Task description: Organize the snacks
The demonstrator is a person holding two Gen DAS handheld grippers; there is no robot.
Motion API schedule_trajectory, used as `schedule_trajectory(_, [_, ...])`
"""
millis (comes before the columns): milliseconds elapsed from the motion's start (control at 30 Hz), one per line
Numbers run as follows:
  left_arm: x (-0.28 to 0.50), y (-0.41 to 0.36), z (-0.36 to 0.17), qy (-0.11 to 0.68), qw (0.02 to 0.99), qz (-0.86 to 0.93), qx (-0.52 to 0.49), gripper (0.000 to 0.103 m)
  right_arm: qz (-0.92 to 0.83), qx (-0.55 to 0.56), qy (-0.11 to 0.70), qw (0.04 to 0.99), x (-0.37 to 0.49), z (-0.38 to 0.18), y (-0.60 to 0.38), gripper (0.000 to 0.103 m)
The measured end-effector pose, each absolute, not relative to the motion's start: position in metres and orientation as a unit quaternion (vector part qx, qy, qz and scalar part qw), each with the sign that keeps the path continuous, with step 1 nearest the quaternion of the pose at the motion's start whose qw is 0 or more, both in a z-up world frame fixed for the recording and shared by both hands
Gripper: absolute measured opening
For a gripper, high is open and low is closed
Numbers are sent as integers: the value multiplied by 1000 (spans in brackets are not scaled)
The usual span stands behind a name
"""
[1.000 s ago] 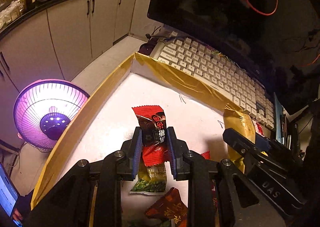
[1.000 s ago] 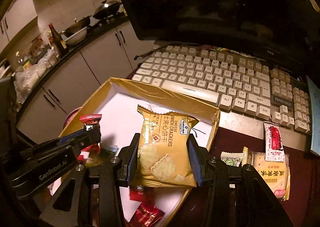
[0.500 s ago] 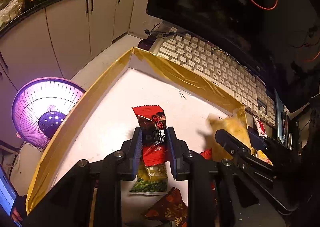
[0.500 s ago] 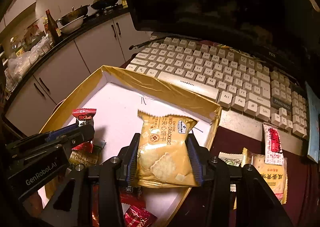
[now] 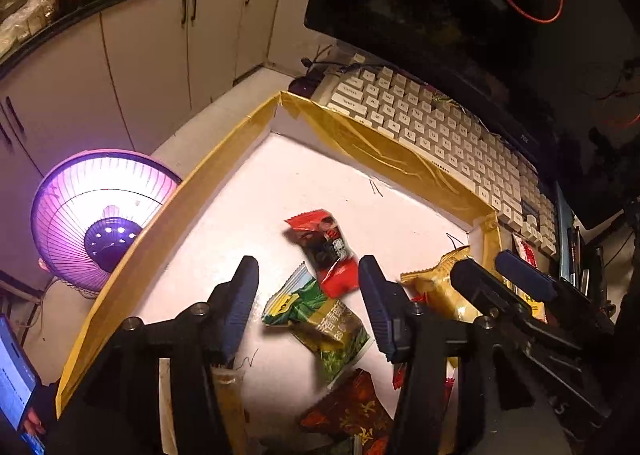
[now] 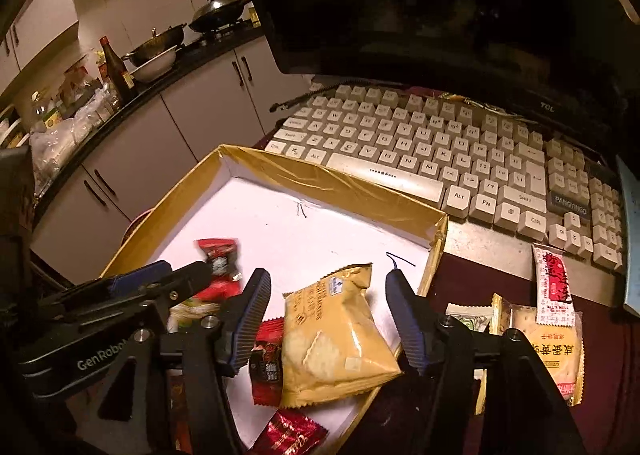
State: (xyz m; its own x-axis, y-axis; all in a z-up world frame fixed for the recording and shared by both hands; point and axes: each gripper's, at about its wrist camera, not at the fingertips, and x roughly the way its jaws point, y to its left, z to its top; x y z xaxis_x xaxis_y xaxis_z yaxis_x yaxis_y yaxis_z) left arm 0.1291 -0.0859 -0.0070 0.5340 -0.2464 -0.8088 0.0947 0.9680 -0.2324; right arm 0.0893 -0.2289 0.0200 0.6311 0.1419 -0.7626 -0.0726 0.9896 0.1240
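Note:
A shallow gold-edged box (image 5: pixel 384 153) with a white floor holds several snack packets. My left gripper (image 5: pixel 308 287) is open above it. A blurred red packet (image 5: pixel 326 249) lies or drops between its fingers, over a green packet (image 5: pixel 320 319). My right gripper (image 6: pixel 328 305) is open at the box's near right corner (image 6: pixel 434 255). A yellow cheese cracker packet (image 6: pixel 332 339) lies tilted between its fingers, resting on red packets (image 6: pixel 268 363) and the box edge. The red packet also shows in the right wrist view (image 6: pixel 218 259), and the cracker packet in the left wrist view (image 5: pixel 436 283).
A white keyboard (image 6: pixel 440 159) and a dark monitor (image 6: pixel 420 7) stand behind the box. More snacks lie on the dark red table at the right: a cracker pack (image 6: pixel 552 351) and a red-and-white sachet (image 6: pixel 554 287). A glowing purple heater (image 5: pixel 100 215) stands on the floor at left.
Both grippers have opened. The red packet left the left gripper and the cracker packet left the right gripper; both now lie or fall in the box.

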Motion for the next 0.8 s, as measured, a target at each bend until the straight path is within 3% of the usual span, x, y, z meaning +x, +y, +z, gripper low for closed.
schedule_trajectory(267, [87, -85, 16, 434, 891, -100, -91, 52, 76, 96, 413, 902, 56, 31, -250, 70])
schedule_trajectory(433, [39, -88, 37, 380, 914, -100, -100, 68, 83, 148, 388, 906, 11, 41, -276, 71])
schedule_trajectory(800, [-5, -131, 51, 375, 908, -170, -80, 68, 11, 205, 392, 897, -52, 8, -358, 72])
